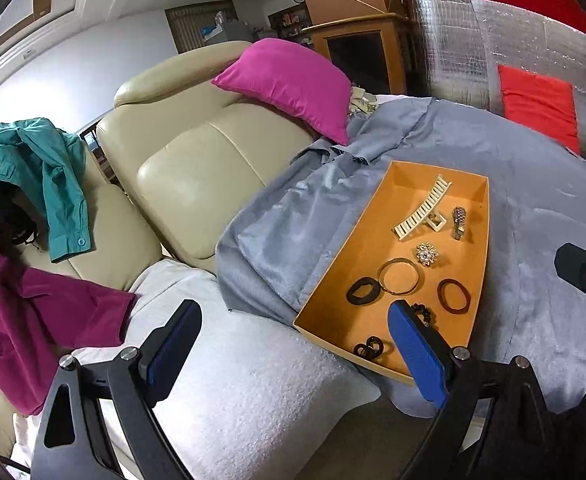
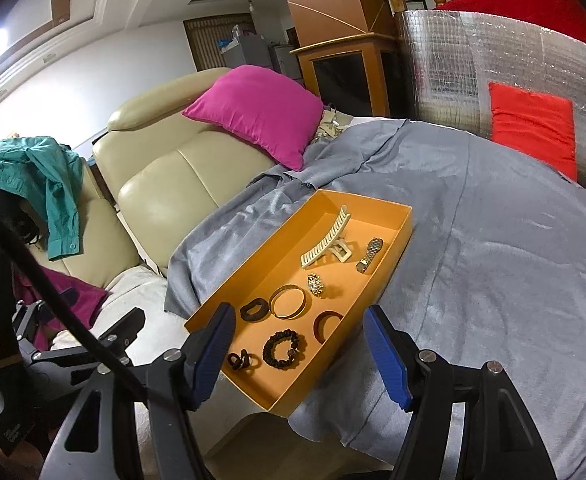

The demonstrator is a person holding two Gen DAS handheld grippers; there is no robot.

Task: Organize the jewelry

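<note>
Jewelry tray (image 2: pixel 407 216), two bangles (image 2: pixel 289 301), one watch (image 2: pixel 370 255)

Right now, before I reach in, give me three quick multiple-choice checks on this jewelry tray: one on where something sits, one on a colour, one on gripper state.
1. Where does the wristwatch lie in the orange tray?
A. Toward the far end, beside the cream hair claw
B. At the near end, under the black scrunchie
C. Outside the tray on the cloth

2. What colour is the cloth under the tray?
A. Green
B. Grey
C. White

3. How does the right gripper stand?
A. Shut on the gold bangle
B. Shut on nothing
C. Open, holding nothing

Answers:
1. A, the watch lies next to the claw at the far end.
2. B, grey fabric surrounds the tray.
3. C, its blue pads stand wide apart above the tray's near end.
</note>
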